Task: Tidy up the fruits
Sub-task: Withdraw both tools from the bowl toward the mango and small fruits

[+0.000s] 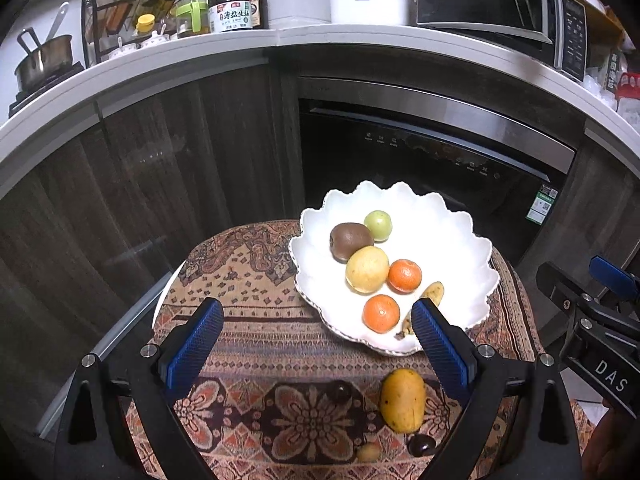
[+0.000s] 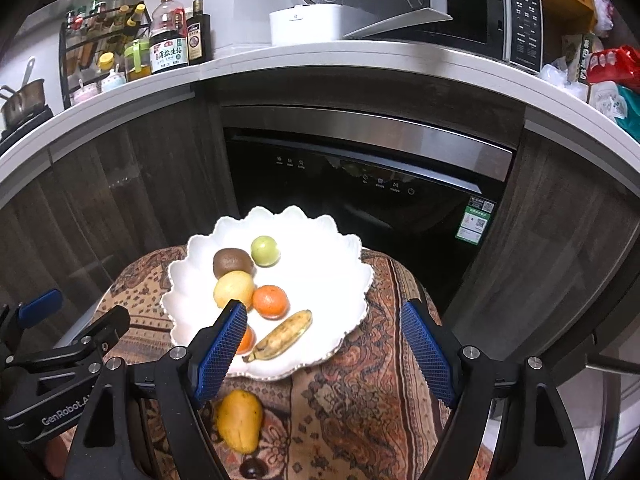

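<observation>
A: Left gripper (image 1: 316, 312) spread wide, nothing between the blue pads, hanging over the patterned cloth (image 1: 256, 344). Right gripper (image 2: 322, 316) likewise parted and empty, above the near edge of the white scalloped plate (image 2: 332, 264).

B: And around them?

A: Dark wood cabinets (image 1: 160, 152) behind, a black dishwasher (image 1: 420, 160) with a steel top band, a pale countertop (image 1: 200, 56) arching across. Up there: microwave (image 2: 496, 12), white rice cooker (image 1: 370, 4), rack of bottles (image 1: 128, 12), big soy sauce bottle (image 1: 230, 4), saucepan (image 1: 44, 60) at far left.

B: On the small round table?

A: Covered by the cloth; plate at its back half. On the plate: brown kiwi (image 1: 350, 240), pale yellow round fruit (image 1: 367, 269) touching it, small green fruit (image 1: 378, 225) behind, two oranges (image 1: 404, 275), spotted banana (image 2: 282, 336) lying slantwise.

B: Anything blocked?

A: Nearer orange (image 1: 381, 313) half covered by the right gripper's left finger in the right wrist view; banana mostly behind a pad in the left wrist view.

B: Off the plate?

A: Yellow mango (image 1: 402, 400) on the cloth, just before the plate. Three small things near it: two dark, glossy ones (image 1: 422, 445), possibly plums or chestnuts, hard to tell against the pattern, and a small tan one (image 1: 368, 452).
</observation>
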